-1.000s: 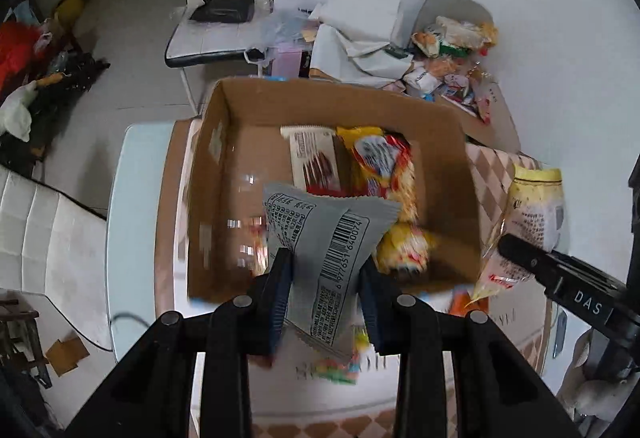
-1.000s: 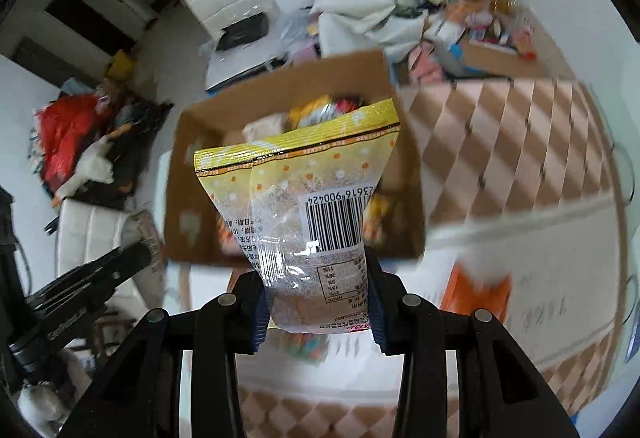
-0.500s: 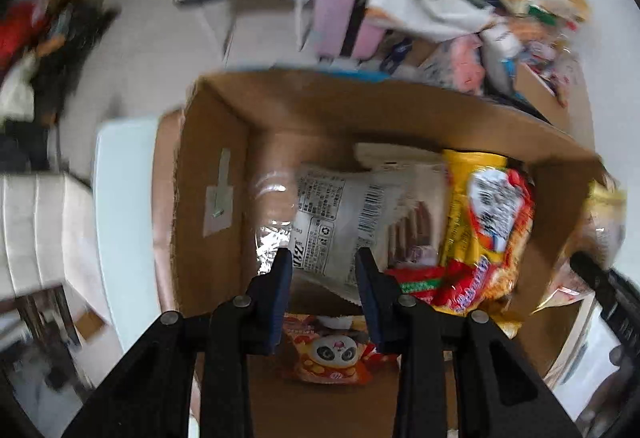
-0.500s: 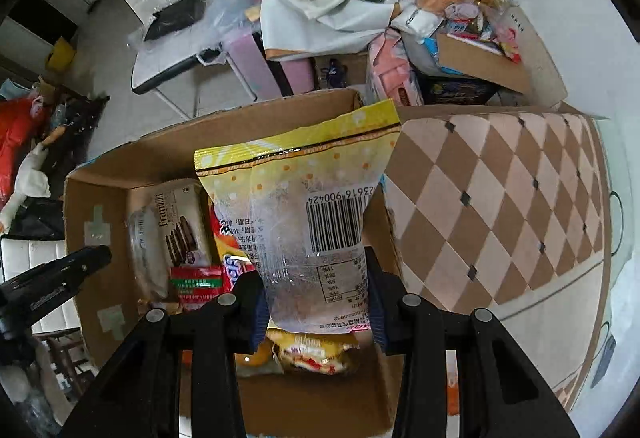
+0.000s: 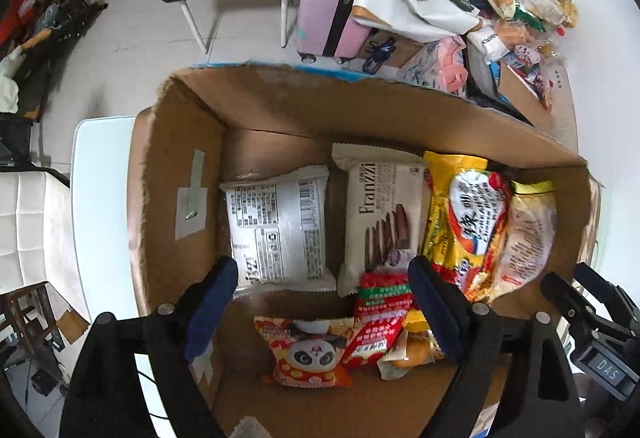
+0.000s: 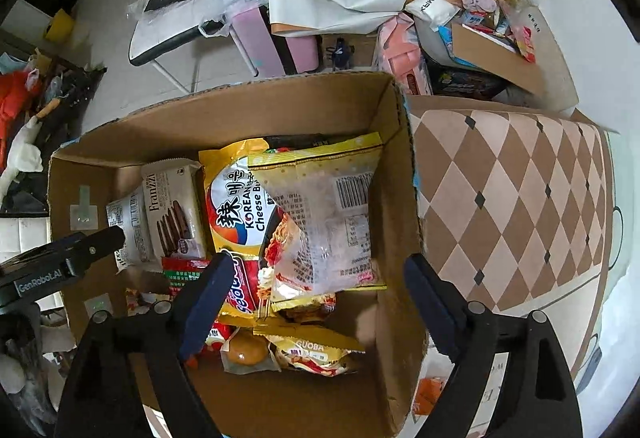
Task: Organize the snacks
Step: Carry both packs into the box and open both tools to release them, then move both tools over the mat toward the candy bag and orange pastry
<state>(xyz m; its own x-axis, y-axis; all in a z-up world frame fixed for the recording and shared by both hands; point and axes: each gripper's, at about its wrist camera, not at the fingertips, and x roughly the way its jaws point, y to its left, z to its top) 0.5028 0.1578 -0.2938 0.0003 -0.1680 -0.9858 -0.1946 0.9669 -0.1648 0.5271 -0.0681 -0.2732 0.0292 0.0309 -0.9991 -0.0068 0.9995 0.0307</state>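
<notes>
Grey packet (image 5: pixel 280 226) flat in cardboard box (image 5: pixel 176 197), long axis toward far wall

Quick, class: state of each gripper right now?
Left gripper: jaws opening, holding nothing.
Right gripper: jaws opening, holding nothing.

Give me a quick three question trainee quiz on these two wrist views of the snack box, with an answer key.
1. True or false: the left gripper has a packet clamped between its pads.
2. Which packet lies nearest the left wall of the cardboard box in the left wrist view? A) Franzzi biscuit packet B) white packet with the barcode C) Korean cheese noodle packet
3. Fill in: the clear packet with the yellow top lies partly on the ____ packet, under the right gripper.

Key: 1 false, its jaws are opening and nothing is gripped; 2 B; 3 Korean cheese noodle.
</notes>
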